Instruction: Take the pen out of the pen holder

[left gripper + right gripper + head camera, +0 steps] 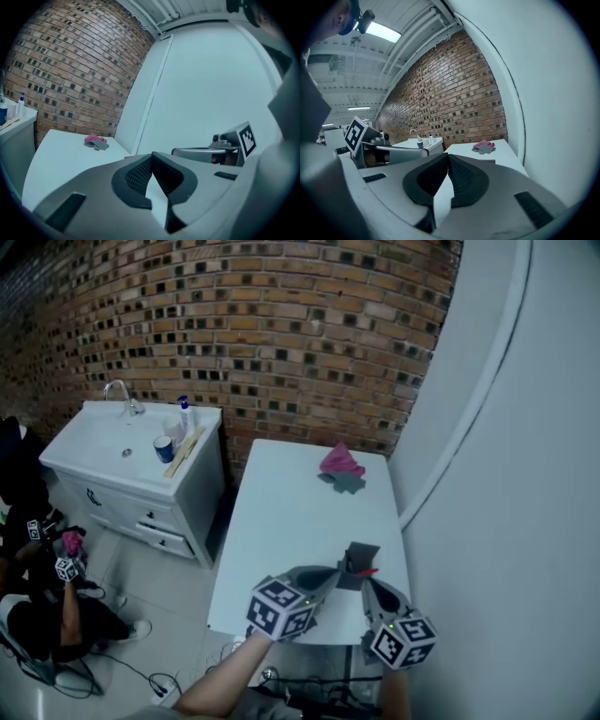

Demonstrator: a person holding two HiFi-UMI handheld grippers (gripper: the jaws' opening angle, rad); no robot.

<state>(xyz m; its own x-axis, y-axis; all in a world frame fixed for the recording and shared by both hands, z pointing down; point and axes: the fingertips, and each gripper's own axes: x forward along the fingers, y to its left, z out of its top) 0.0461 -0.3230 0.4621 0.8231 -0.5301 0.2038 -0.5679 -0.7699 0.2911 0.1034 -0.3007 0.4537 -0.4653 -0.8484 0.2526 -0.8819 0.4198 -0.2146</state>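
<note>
Fingers [136,177] of my left gripper [330,577] meet at the tips with nothing between them. On the right gripper [369,587] the fingers [461,180] are likewise pressed together and empty. Both hover over the table [281,521] at its near edge, flanking the dark pen holder [359,557] near the right corner. A red pen [368,571] shows at its front. A pink cloth [339,461] lies by the far edge.

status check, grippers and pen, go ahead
Left gripper shut, empty. Right gripper shut, empty. Red pen in pen holder, just ahead of both. Cloths far off, path clear.
</note>
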